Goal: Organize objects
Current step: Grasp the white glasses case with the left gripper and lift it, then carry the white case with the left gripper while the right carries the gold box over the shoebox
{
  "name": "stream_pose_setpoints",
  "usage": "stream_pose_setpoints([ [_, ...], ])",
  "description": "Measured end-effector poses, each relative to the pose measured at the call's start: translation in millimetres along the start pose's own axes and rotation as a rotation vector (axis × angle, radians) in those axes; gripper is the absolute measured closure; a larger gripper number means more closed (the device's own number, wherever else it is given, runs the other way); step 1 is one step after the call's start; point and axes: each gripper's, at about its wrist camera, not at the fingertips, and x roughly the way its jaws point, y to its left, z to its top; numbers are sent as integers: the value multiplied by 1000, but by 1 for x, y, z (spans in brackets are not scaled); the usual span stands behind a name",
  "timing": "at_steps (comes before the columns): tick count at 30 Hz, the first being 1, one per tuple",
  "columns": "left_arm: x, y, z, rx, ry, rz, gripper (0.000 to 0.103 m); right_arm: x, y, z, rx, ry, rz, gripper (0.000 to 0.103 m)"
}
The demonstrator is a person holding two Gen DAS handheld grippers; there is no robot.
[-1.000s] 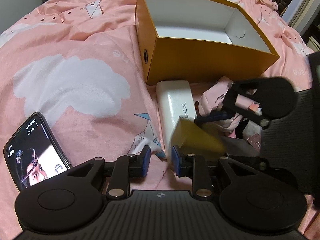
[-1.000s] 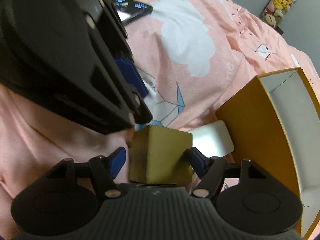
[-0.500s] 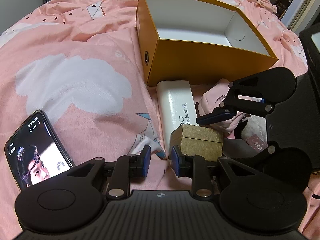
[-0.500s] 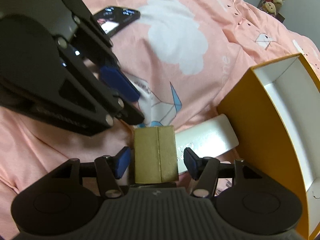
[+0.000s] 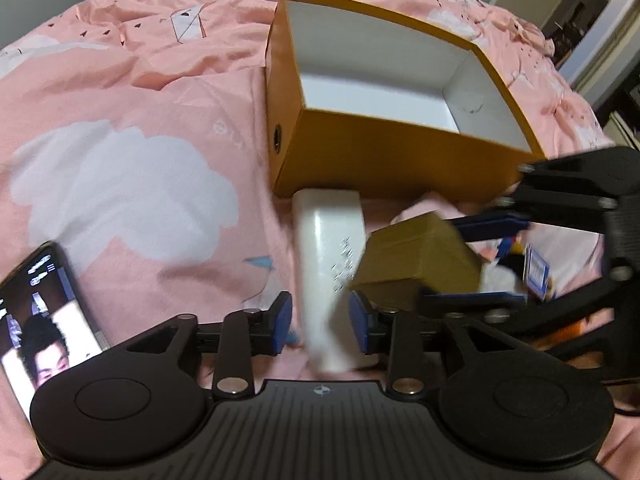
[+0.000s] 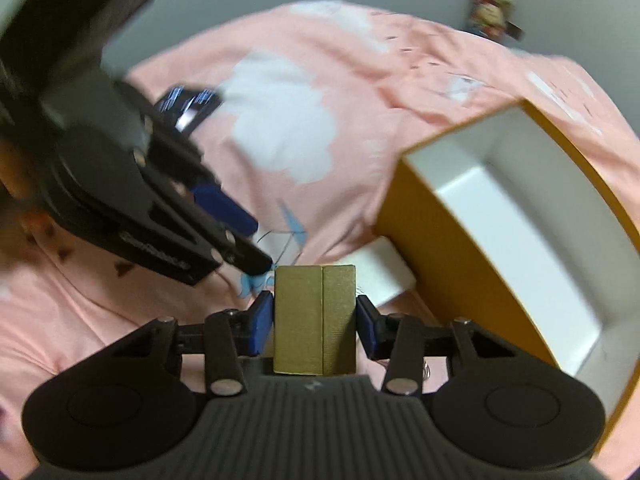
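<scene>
My right gripper (image 6: 314, 316) is closing its jaws, and both blue pads press on the sides of a small gold box (image 6: 314, 316). In the left wrist view that gold box (image 5: 416, 256) hangs above the bed in the right gripper (image 5: 460, 260). My left gripper (image 5: 320, 320) is opening its jaws. The near end of a long white box (image 5: 328, 240) lies between its pads without being pressed. The open orange storage box (image 5: 400, 160), white inside, stands just beyond, also visible as the orange box (image 6: 460, 240) at right. The left gripper (image 6: 244, 236) sits left of the gold box.
Everything lies on a pink bedsheet (image 5: 140, 140) with white clouds. A phone (image 5: 40, 312) with its screen lit lies at the near left. A pile of small items with a blue tag (image 5: 536, 268) and a pink pouch (image 5: 420, 208) sits right of the white box.
The right gripper closed on the gold box and lifted it off the bed. The left jaws widened, and the white box's end now lies between them.
</scene>
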Motion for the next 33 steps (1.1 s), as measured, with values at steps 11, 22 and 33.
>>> stream_pose_setpoints([
  [11, 56, -25, 16, 7, 93, 43, 45, -53, -55, -28, 291, -157, -104, 57],
  [22, 87, -38, 20, 46, 163, 137, 37, -33, -80, -50, 363, -153, -96, 57],
  [33, 102, -33, 19, 24, 167, 147, 35, -19, -93, -62, 409, -132, -83, 57],
])
